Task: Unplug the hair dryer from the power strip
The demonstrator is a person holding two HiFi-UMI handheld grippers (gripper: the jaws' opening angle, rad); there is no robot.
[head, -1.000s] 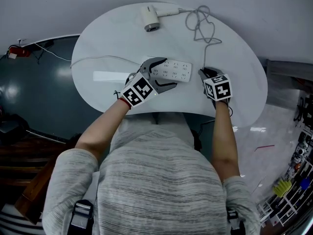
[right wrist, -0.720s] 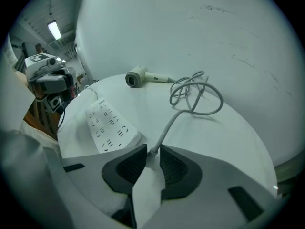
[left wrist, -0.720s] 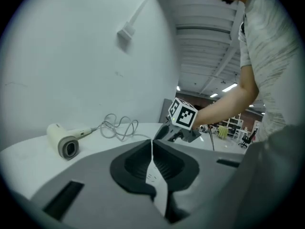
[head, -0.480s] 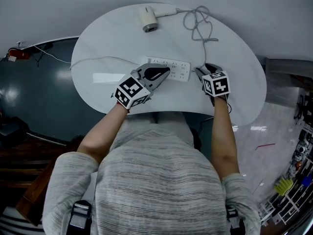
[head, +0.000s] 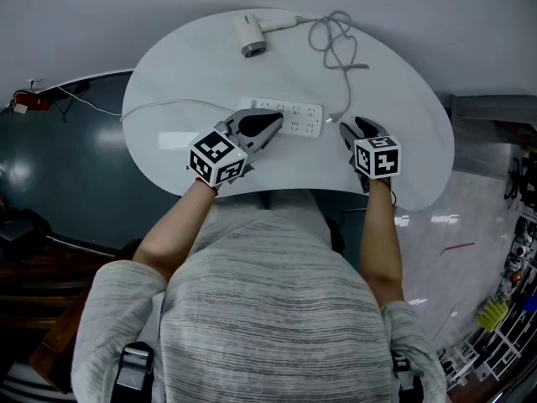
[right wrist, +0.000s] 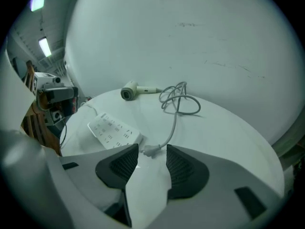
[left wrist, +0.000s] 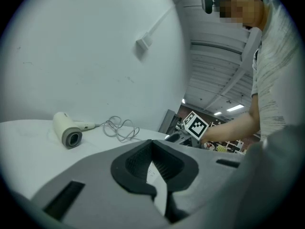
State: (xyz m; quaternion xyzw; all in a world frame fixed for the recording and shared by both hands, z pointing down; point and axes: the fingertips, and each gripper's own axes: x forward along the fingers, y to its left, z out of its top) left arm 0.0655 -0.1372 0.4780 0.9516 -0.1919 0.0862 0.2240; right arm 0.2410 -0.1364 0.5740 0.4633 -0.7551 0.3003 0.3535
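The white hair dryer (head: 250,34) lies at the table's far edge, with its grey cord (head: 336,44) looping to the right. The cord's plug (head: 332,121) lies loose on the table just off the right end of the white power strip (head: 289,117). My left gripper (head: 273,124) hovers over the strip's left part, shut with nothing in it. My right gripper (head: 357,129) stands open just right of the plug. In the right gripper view the plug (right wrist: 151,150) lies just beyond the open fingertips of my right gripper (right wrist: 152,159), untouched, next to the strip (right wrist: 114,131).
The white oval table (head: 168,65) ends close to my body. The strip's own white cable (head: 168,103) runs off the left edge. A dark floor lies to the left, with a red item (head: 25,101) on it. Shelves stand at the lower right.
The right gripper has opened, let go of the plug and drawn back a little to the right. The left gripper's jaws have shut and it has lifted off the power strip.
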